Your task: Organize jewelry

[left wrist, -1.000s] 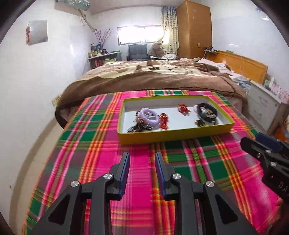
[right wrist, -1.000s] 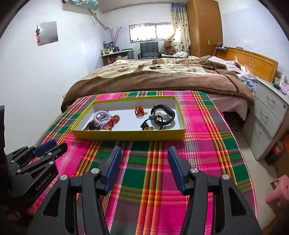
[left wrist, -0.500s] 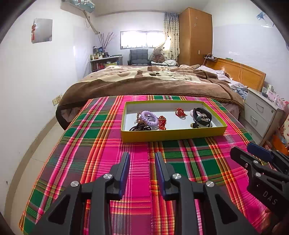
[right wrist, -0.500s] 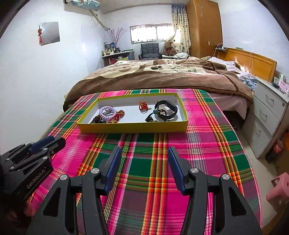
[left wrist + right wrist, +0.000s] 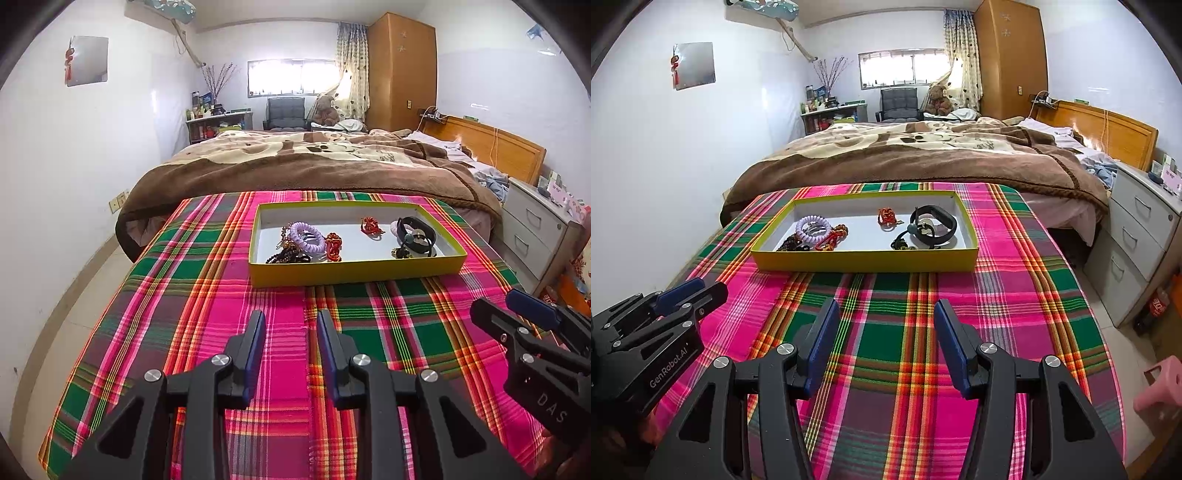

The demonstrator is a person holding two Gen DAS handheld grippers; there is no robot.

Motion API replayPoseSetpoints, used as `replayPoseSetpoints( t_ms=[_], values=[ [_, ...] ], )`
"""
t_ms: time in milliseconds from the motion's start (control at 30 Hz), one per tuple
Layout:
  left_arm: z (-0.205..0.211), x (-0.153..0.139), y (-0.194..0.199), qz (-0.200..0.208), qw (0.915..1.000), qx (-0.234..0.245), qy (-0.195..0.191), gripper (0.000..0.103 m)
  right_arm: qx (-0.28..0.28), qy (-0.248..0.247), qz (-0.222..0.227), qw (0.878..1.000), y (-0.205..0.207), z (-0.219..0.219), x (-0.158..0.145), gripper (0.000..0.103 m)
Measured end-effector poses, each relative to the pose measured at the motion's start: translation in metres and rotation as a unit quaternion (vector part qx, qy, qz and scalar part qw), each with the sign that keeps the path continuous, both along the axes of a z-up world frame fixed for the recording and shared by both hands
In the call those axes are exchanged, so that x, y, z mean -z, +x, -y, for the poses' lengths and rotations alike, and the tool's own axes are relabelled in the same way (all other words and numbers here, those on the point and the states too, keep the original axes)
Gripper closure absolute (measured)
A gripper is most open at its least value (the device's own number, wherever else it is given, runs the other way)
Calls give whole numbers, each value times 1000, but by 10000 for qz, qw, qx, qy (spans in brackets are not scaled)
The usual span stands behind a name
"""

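A yellow tray [image 5: 354, 275] [image 5: 864, 261] sits on the plaid-covered table [image 5: 207, 295]. In it lie a purple coil bracelet [image 5: 307, 236] [image 5: 812, 226], dark beads [image 5: 288, 256], a red knot bracelet [image 5: 333, 246], a small red piece [image 5: 371, 225] [image 5: 886, 215] and a black band [image 5: 417, 235] [image 5: 934, 226]. My left gripper [image 5: 291, 334] is open and empty, hanging well short of the tray; it also shows in the right wrist view [image 5: 698, 290]. My right gripper [image 5: 886, 334] is open and empty, also short of the tray, seen at the left wrist view's right edge [image 5: 513, 308].
A bed with a brown blanket [image 5: 303, 166] lies right behind the table. A white drawer unit [image 5: 1137, 236] stands to the right. A pink stool [image 5: 1160, 384] sits on the floor at the lower right. The table's left edge drops to the floor.
Both grippers have drawn back and up from the tray, which now looks smaller and farther. Both stay open and empty.
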State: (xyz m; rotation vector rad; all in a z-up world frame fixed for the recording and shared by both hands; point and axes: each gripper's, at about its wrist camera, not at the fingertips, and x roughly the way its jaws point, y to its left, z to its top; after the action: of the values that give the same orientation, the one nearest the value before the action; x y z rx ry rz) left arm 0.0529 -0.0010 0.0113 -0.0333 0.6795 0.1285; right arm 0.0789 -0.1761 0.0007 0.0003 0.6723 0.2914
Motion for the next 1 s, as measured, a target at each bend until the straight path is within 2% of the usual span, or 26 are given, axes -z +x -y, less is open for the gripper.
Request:
replayPoseSetpoints(
  t_ms=[1000],
  values=[
    [1,1,-1,-59,10000,25,-27,75,-23,24,-68,10000,0,0,3,49]
  ],
)
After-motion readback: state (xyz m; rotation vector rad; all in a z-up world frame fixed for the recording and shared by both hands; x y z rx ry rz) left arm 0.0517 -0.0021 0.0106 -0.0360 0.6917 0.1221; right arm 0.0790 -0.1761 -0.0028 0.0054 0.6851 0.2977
